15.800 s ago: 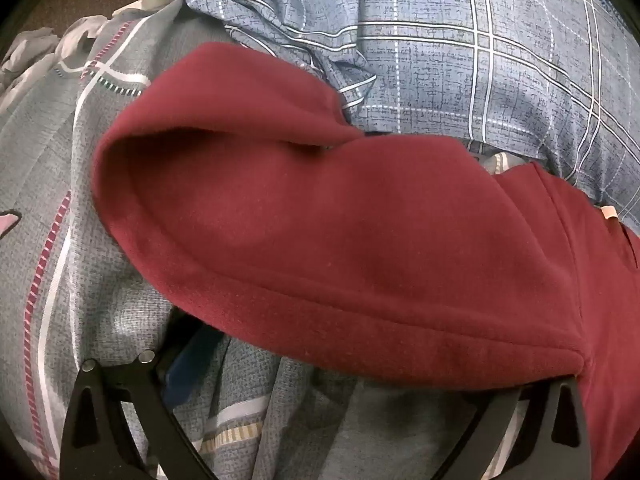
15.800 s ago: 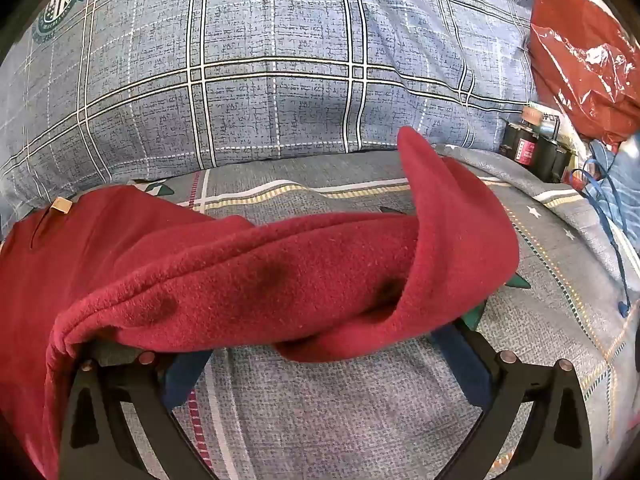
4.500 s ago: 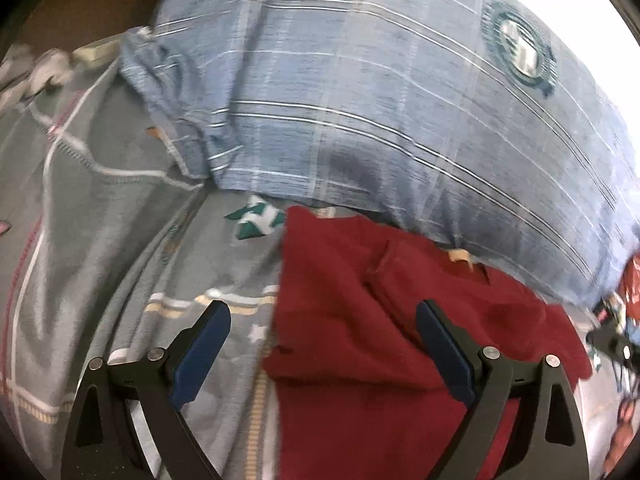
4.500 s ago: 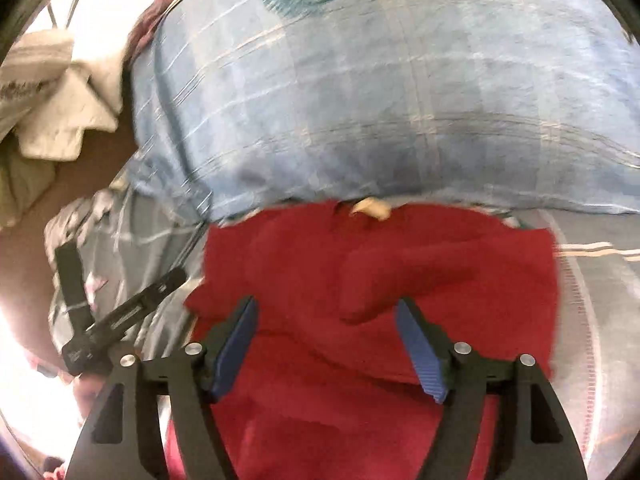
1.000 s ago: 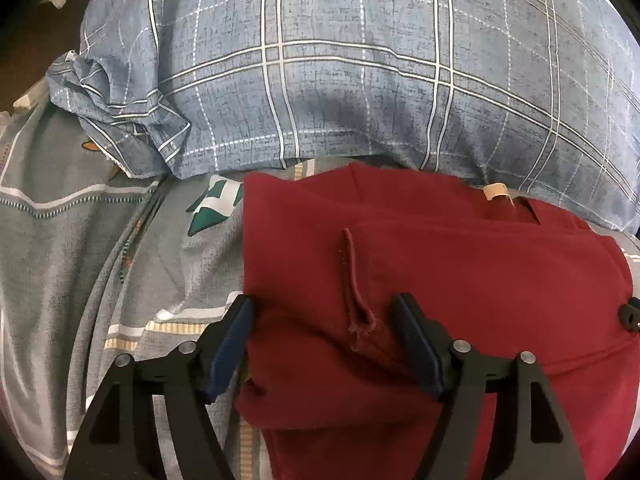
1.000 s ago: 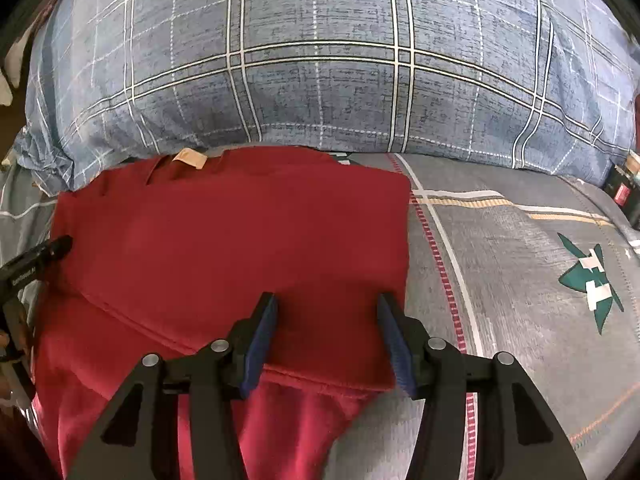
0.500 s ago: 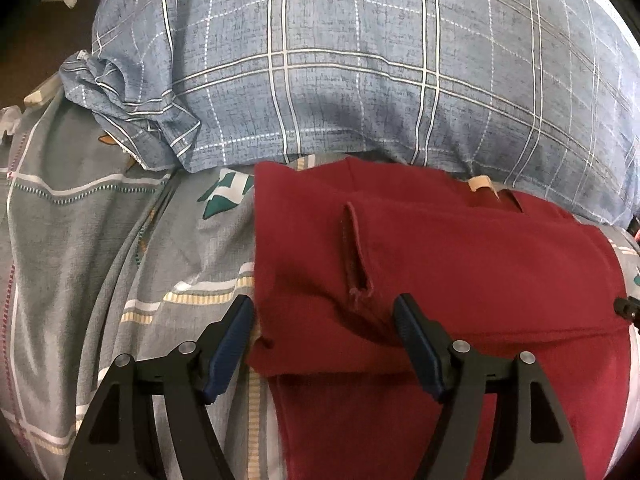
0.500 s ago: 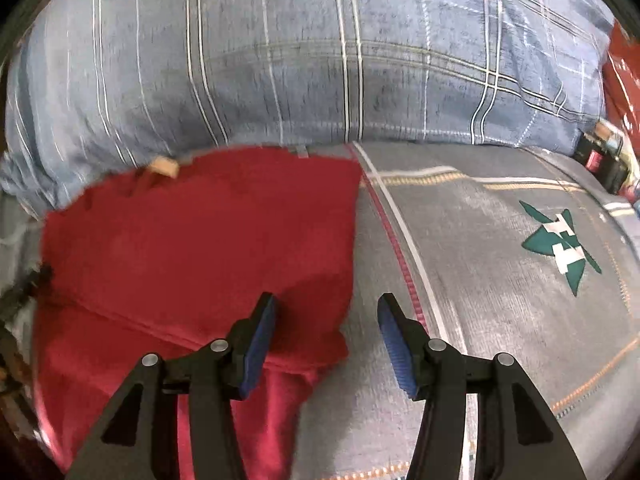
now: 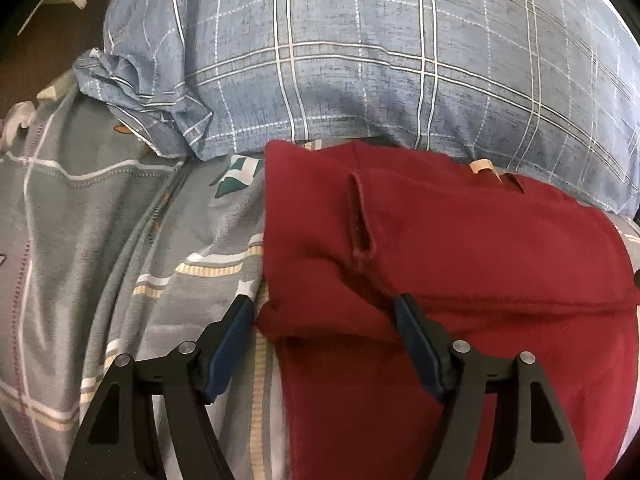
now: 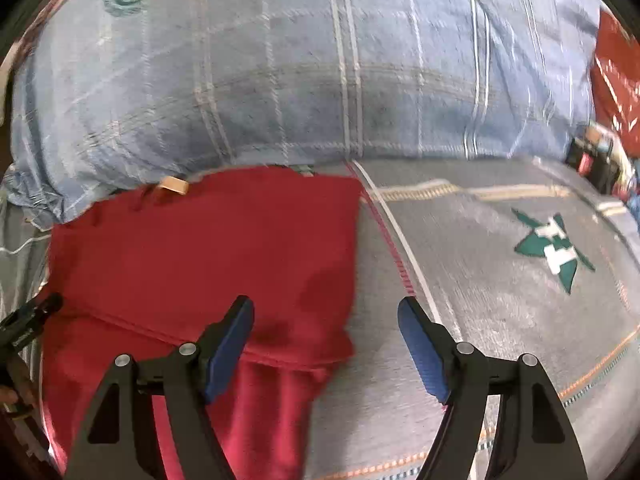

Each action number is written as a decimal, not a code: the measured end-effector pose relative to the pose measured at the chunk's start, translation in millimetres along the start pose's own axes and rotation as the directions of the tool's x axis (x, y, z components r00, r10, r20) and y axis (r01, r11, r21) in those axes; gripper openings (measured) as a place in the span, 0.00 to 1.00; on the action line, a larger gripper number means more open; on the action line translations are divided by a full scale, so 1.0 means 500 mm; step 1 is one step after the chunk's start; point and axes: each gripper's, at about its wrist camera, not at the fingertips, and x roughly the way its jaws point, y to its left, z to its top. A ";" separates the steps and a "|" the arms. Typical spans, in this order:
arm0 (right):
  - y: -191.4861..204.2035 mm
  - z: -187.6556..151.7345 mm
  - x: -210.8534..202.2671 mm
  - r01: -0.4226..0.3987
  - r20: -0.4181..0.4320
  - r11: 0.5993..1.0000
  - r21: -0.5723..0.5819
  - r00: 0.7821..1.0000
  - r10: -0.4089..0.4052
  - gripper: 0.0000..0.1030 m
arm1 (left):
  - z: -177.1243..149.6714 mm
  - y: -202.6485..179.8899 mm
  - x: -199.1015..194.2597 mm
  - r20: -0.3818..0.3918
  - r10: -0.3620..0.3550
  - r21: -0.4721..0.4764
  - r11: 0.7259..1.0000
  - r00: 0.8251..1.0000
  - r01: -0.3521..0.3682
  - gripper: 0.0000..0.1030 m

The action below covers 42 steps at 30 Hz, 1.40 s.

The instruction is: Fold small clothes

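Observation:
A dark red fleece garment lies folded on the bed against the pillow, a tan label at its collar. My left gripper stands open over the garment's near left corner, and its pads do not press the cloth. In the right wrist view the same garment fills the left half. My right gripper is open and its jaws are opening. Its left finger hangs over the cloth, and the garment's right corner lies loose between the fingers. The left gripper's tip shows at that view's left edge.
A large blue plaid pillow lies right behind the garment. Grey patterned bedsheet spreads to both sides. At the far right lie a red plastic bag and a small black object.
My right gripper's jaws have widened and it has shifted right, off the garment's folded edge. My left gripper has drawn back a little, still open.

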 end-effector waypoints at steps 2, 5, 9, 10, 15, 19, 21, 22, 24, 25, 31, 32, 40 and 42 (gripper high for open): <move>0.014 -0.001 -0.020 -0.009 0.031 1.000 -0.015 0.999 0.009 0.74 | -0.008 -0.001 -0.019 0.006 -0.015 -0.009 1.000 1.000 0.015 0.70; 0.029 -0.013 -0.047 -0.055 0.058 0.998 -0.027 0.997 0.056 0.74 | -0.026 -0.003 -0.054 0.027 -0.032 -0.010 0.999 0.999 0.032 0.70; 0.039 -0.030 -0.043 -0.051 0.026 0.998 -0.048 0.998 0.052 0.74 | -0.054 -0.002 -0.088 0.034 -0.035 -0.013 0.999 0.999 0.036 0.70; 0.038 -0.031 -0.040 -0.042 0.017 0.998 -0.049 0.999 0.043 0.75 | -0.061 -0.001 -0.095 0.029 -0.043 -0.018 0.999 0.999 0.044 0.70; 0.008 -0.034 -0.031 -0.001 0.006 1.000 0.006 1.000 0.001 0.75 | -0.088 0.014 -0.130 0.026 -0.072 -0.053 0.996 0.997 0.074 0.70; -0.012 -0.038 -0.020 0.028 -0.015 0.999 0.017 1.000 -0.028 0.75 | -0.083 0.027 -0.129 0.021 -0.075 -0.071 0.995 0.997 0.076 0.70; -0.014 -0.039 -0.021 0.009 -0.011 1.000 0.004 1.000 -0.009 0.74 | -0.079 0.030 -0.120 0.020 -0.064 -0.080 0.995 0.998 0.065 0.70; -0.010 -0.040 -0.024 -0.008 -0.007 1.000 -0.007 1.000 0.008 0.74 | -0.077 0.033 -0.115 0.016 -0.063 -0.085 0.994 0.998 0.064 0.70; 0.007 -0.040 -0.028 -0.032 -0.001 0.998 -0.049 0.999 0.032 0.73 | -0.069 0.031 -0.096 0.004 -0.061 -0.091 0.994 0.998 0.061 0.70; 0.019 -0.041 -0.028 -0.042 -0.002 0.996 -0.081 0.999 0.042 0.73 | -0.066 0.031 -0.090 -0.001 -0.058 -0.092 0.994 0.998 0.058 0.70; 0.076 -0.059 -0.008 0.048 -0.011 0.958 -0.283 0.999 -0.053 0.63 | -0.044 0.028 -0.079 0.008 -0.067 -0.098 0.993 0.998 0.067 0.70; 0.079 -0.062 -0.002 0.057 -0.019 0.954 -0.295 0.998 -0.066 0.62 | -0.043 0.027 -0.079 0.009 -0.069 -0.092 0.993 0.998 0.070 0.70; 0.038 -0.035 0.009 0.108 -0.003 0.970 -0.219 0.994 -0.111 0.13 | -0.044 0.029 -0.079 0.006 -0.074 -0.087 0.993 0.997 0.075 0.70; 0.017 -0.034 -0.003 0.068 -0.013 0.985 -0.161 0.997 -0.071 0.12 | -0.046 0.032 -0.081 0.005 -0.075 -0.097 0.992 0.997 0.075 0.70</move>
